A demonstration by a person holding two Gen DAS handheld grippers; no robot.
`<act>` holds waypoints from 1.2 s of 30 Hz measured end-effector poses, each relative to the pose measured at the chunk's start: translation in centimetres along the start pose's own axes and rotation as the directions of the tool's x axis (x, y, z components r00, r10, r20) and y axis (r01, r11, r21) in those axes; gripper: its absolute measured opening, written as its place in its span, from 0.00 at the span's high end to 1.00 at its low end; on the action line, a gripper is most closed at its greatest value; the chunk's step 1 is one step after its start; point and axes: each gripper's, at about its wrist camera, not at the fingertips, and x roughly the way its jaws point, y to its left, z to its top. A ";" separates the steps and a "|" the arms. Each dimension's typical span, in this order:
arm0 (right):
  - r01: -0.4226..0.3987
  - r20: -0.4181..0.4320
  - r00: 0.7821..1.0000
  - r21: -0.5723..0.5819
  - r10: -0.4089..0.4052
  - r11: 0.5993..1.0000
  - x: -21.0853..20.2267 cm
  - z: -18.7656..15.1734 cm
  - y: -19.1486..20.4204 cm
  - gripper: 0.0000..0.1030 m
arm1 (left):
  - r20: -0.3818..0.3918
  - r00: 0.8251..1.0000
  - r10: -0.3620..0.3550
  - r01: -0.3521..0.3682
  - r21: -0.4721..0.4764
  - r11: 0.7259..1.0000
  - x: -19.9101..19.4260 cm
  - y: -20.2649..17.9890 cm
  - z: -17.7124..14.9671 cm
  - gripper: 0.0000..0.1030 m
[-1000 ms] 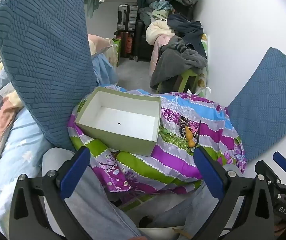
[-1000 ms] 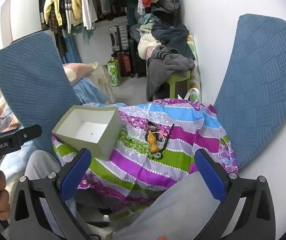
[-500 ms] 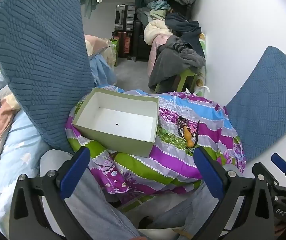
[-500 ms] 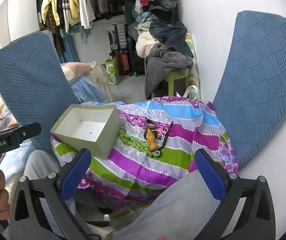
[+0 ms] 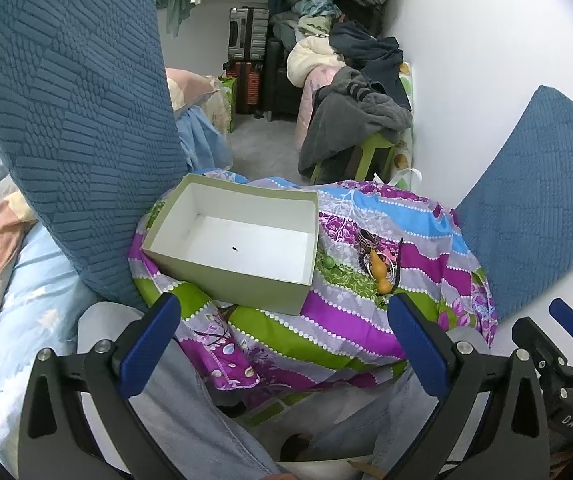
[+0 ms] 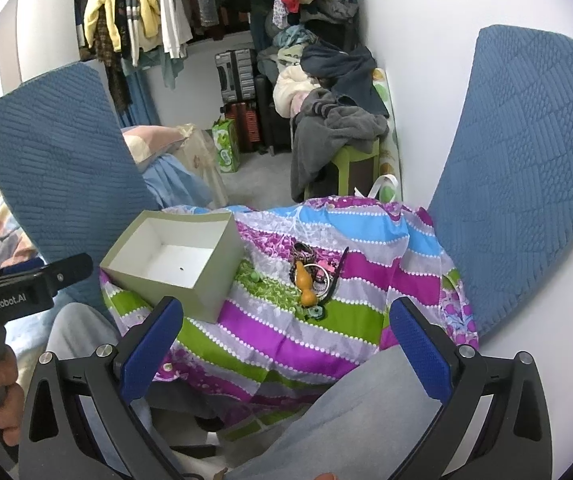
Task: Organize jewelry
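Both the left gripper (image 5: pixel 282 344) and the right gripper (image 6: pixel 286 344) hang spread wide and empty above the person's grey-clad legs (image 6: pixel 358 412). Beyond them, on the striped floral cloth (image 6: pixel 286 344), an open green box (image 5: pixel 230 248) with a white inside sits left of the jewelry pile (image 6: pixel 312 276). That tangle shows an orange gourd-shaped pendant, rings and dark cords.

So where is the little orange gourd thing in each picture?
Left wrist view: the orange gourd lies right of centre, in the jewelry pile on the striped cloth.
Right wrist view: the gourd lies just right of centre, nearer the middle.
Shared landmark: the open green box sits to the gourd's left in both views.
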 end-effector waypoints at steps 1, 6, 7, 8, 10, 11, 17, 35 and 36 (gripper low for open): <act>0.002 0.001 1.000 0.002 -0.002 1.000 0.1 0.0 0.0 0.00 | 0.001 1.000 0.002 -0.002 0.001 1.000 0.0 0.0 0.0 0.01; 0.008 -0.020 1.000 0.014 -0.008 1.000 0.7 -0.7 -0.2 0.00 | 0.000 1.000 0.007 -0.007 0.003 1.000 0.1 -0.1 -0.2 0.01; 0.009 -0.025 1.000 0.016 -0.008 1.000 0.7 -0.7 -0.2 0.00 | -0.002 1.000 0.011 -0.011 0.005 1.000 0.1 -0.1 -0.2 0.01; 0.010 -0.027 1.000 0.017 -0.010 1.000 0.7 -0.8 -0.3 0.00 | -0.003 1.000 0.010 -0.010 0.006 1.000 0.2 -0.1 -0.3 0.01; 0.015 -0.023 1.000 0.020 -0.015 1.000 0.6 -0.8 -0.5 0.00 | -0.003 1.000 0.007 -0.007 0.007 1.000 0.2 -0.1 -0.3 0.01; 0.016 -0.020 1.000 0.021 -0.016 1.000 0.5 -0.8 -0.5 0.00 | -0.002 1.000 0.007 -0.007 0.008 1.000 0.2 -0.2 -0.4 0.01; 0.019 -0.018 1.000 0.026 -0.019 0.999 0.3 -0.8 -0.7 0.00 | -0.011 1.000 0.008 -0.007 0.016 1.000 0.1 -0.3 -0.4 0.01; 0.015 -0.031 0.999 0.047 -0.013 0.999 0.6 -1.4 -1.0 0.00 | -0.021 1.000 0.020 -0.019 0.027 0.999 0.6 -0.7 -0.4 0.01; 0.017 -0.029 0.999 0.048 -0.015 0.999 0.5 -1.4 -1.1 0.00 | -0.020 1.000 0.020 -0.020 0.025 0.999 0.6 -0.7 -0.4 0.01</act>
